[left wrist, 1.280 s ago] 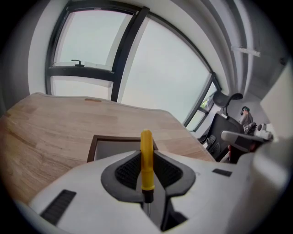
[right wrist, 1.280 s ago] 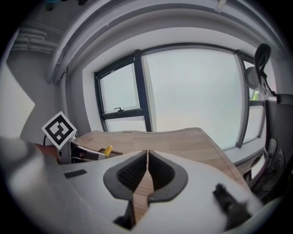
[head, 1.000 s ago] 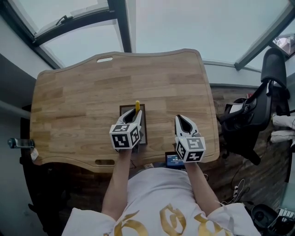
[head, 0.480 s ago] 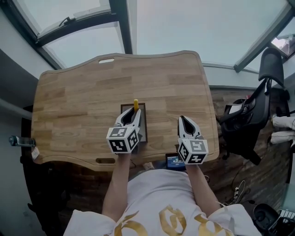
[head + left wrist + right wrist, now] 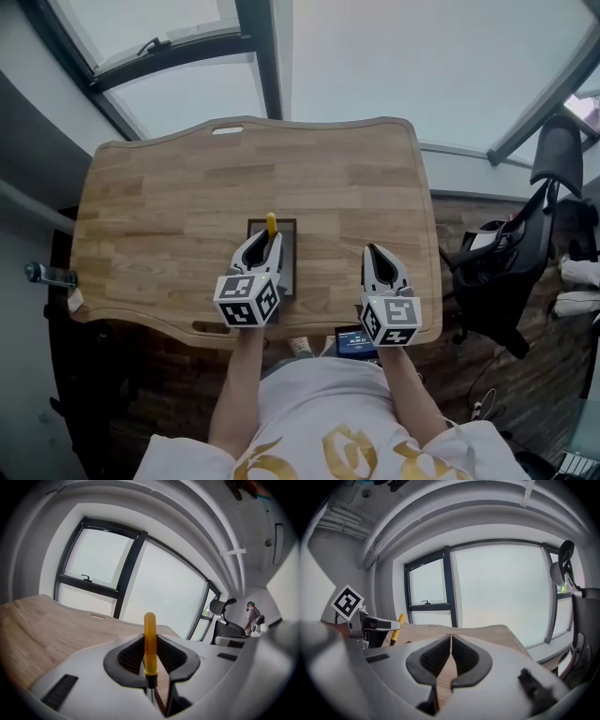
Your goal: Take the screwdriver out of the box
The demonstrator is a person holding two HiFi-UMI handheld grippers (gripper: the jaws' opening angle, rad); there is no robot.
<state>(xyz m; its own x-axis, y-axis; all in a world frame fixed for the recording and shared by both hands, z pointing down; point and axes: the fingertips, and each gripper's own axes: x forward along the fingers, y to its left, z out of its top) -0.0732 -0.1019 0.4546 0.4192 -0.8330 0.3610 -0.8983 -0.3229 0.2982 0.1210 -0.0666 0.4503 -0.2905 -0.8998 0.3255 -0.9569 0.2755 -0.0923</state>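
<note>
Two grippers hover over the wooden table, the left gripper above the dark box. Its jaws clamp the screwdriver near-upright, yellow handle uppermost. The right gripper, jaws closed and empty, stands farther off.

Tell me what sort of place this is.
Probably an office or workroom: a wooden desk stands by large windows, with a black office chair beside it.

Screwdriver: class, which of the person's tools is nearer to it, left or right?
Left. The left tool grips the screwdriver by its yellow handle over the box; the right tool, shut and empty, is apart to its right.
</note>
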